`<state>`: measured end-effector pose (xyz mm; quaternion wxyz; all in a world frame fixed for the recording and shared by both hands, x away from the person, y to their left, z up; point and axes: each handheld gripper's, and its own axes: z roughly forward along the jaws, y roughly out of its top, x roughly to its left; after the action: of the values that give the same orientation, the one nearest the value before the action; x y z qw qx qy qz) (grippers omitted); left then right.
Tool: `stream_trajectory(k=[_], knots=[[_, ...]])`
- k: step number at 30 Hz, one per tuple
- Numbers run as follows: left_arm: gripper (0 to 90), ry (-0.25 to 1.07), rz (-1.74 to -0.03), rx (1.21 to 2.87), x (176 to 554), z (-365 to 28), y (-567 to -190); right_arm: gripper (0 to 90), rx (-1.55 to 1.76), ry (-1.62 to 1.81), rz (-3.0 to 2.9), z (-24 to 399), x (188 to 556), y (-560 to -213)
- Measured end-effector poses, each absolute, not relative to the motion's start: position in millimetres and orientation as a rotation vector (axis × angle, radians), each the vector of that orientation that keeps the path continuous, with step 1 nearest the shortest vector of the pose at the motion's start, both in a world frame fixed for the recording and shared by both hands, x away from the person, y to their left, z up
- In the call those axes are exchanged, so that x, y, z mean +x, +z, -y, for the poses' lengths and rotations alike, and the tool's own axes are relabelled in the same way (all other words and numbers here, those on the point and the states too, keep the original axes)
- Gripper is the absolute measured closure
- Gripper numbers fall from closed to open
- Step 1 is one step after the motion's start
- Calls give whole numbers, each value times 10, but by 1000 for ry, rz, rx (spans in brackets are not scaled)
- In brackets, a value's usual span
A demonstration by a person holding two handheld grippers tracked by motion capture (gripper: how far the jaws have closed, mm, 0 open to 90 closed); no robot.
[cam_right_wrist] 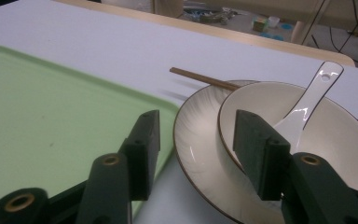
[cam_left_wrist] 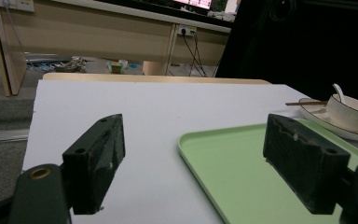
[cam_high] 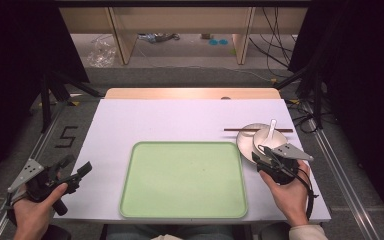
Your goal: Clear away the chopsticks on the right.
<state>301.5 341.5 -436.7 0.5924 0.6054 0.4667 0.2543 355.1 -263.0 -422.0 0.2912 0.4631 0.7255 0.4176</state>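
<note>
While the right gripper (cam_high: 263,156) hovers at the near rim of the bowl (cam_right_wrist: 303,135), its jaws stand partly open with nothing clamped: one jaw sits over the plate (cam_right_wrist: 198,140) outside the bowl wall, the other over the bowl's inside, so they straddle the rim. The bowl rests on that plate at the right side of the tabletop (cam_high: 180,120), just beside the green tray (cam_high: 182,180), with a white spoon (cam_right_wrist: 310,100) leaning in it and chopsticks (cam_high: 257,130) laid across the far edge of the plate.

Several things could go wrong, as I judge it. A thin, glazed rim gives the jaws little to bite on, so the bowl may slip or tip when lifted. Tilting would let the spoon slide out. A dragged lift could shift the plate and roll the chopsticks off it. The tray's raised lip is close, and a low carry could catch on it.

The left gripper (cam_high: 77,172) waits wide open and empty off the tabletop's left corner.

As for writing, a dark "5" (cam_high: 66,136) is marked on the floor to the left; no brand or label is legible elsewhere.
</note>
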Motion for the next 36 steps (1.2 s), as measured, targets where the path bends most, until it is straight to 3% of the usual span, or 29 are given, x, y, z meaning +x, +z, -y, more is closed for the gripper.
stream_trajectory(k=[6, 9, 10, 17, 23, 36], knots=[[214, 595, -1094, 1398, 3007, -3423, -4370, 477, 1282, 1163, -1898, 2611, 3634, -4187], [217, 599, -1090, 1403, 3006, -3431, -4368, 505, 1302, 1171, -1896, 2597, 3678, -4163], [217, 598, -1092, 1402, 3007, -3428, -4368, 573, 1302, 1150, -1908, 2587, 3726, -4115], [220, 593, -1099, 1398, 3008, -3428, -4376, 798, 1363, 1018, -1927, 2502, 4013, -3964], [222, 591, -1100, 1400, 3006, -3432, -4378, 889, 1412, 944, -1939, 2463, 4229, -3908], [225, 592, -1089, 1406, 3010, -3443, -4378, 900, 1528, 825, -2033, 2333, 4671, -3831]])
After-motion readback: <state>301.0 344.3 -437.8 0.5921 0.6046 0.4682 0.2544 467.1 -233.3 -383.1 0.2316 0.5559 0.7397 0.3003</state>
